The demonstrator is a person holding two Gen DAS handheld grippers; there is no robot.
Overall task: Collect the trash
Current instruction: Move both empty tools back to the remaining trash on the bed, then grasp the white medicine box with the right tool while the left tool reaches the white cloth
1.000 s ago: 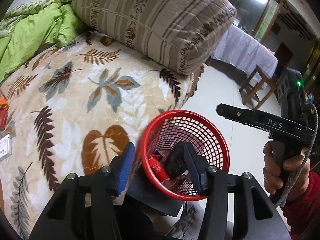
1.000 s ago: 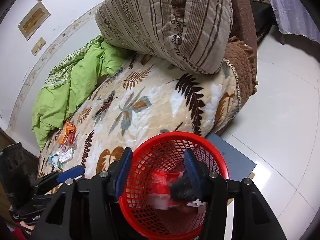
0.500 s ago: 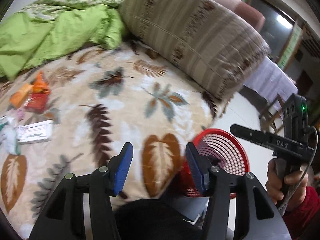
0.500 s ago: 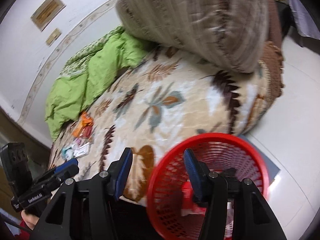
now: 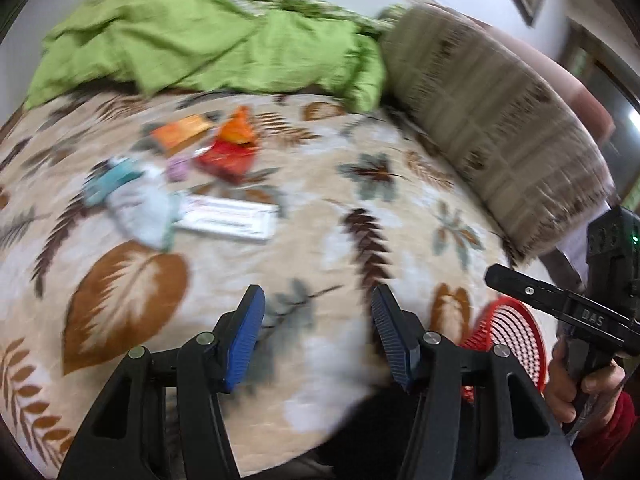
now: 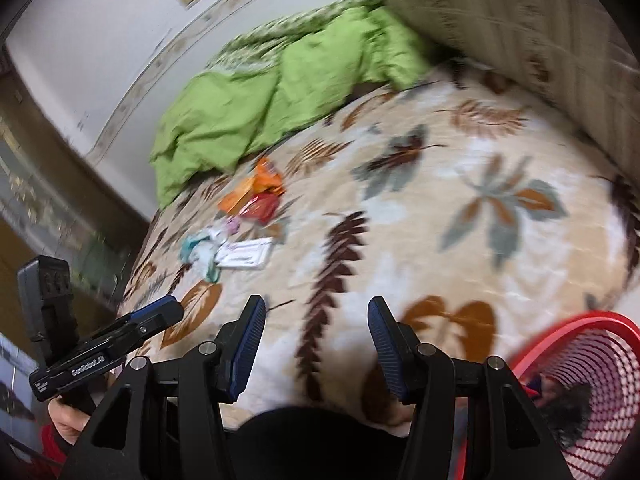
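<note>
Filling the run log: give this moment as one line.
left gripper: open, empty | right gripper: open, empty | trash pile: on bed | red basket: beside bed

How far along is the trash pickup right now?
Partly done: the red basket by the bed already holds some trash. Nothing is in hand: the left gripper and right gripper are both open and empty. Left on the leaf blanket: orange wrappers, a red packet, a white packet and crumpled pale blue trash.
</note>
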